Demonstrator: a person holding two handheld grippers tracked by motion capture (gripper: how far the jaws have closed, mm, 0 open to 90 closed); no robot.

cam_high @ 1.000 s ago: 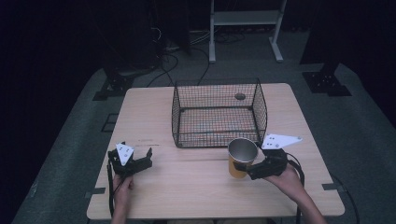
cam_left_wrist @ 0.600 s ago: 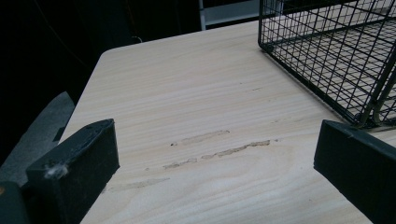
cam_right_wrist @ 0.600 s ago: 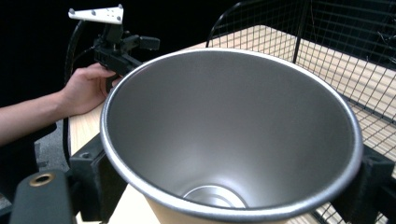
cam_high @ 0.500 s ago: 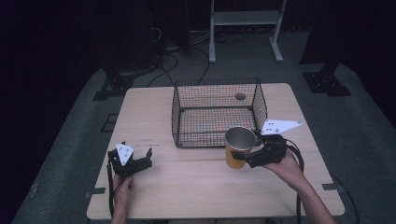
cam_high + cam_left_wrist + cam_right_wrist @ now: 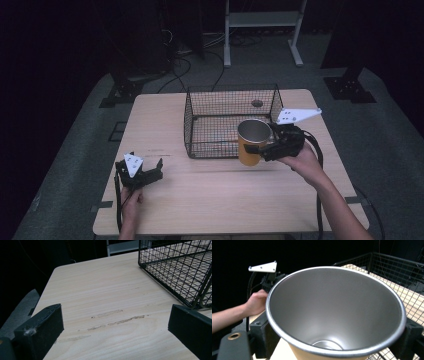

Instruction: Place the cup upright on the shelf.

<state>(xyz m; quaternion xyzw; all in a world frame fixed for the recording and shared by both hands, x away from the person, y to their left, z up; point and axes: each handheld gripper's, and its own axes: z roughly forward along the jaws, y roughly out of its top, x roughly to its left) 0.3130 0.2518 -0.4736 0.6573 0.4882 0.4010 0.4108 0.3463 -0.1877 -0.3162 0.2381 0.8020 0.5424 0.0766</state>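
Pale wood-grain tabletop (image 5: 210,200), rectangular, w/ a few scuff streaks (image 5: 117,320) on the near-left part. It sits on grey floor matting in a dark room; black cables (image 5: 185,65) trail on the floor behind, plus a white metal frame stand (image 5: 262,20) at the back.

Count: 1 black wire-mesh basket (image 5: 225,102), open top, at the table's middle-back; 1 cup; 2 handheld grippers; 2 hands.

Yellow-orange cup w/ bare steel inside (image 5: 251,142) is lifted off the table, upright, just in front of the basket's near-right corner. Right gripper (image 5: 265,148) is clamped on it: right gripper view has a black jaw on each side of the cup wall (image 5: 332,315), rim up, nothing inside.

Left gripper (image 5: 150,175) sits low at the near-left of the table, well apart from the basket, jaws spread wide w/ only bare wood between them. Left hand (image 5: 131,201) wraps its grip
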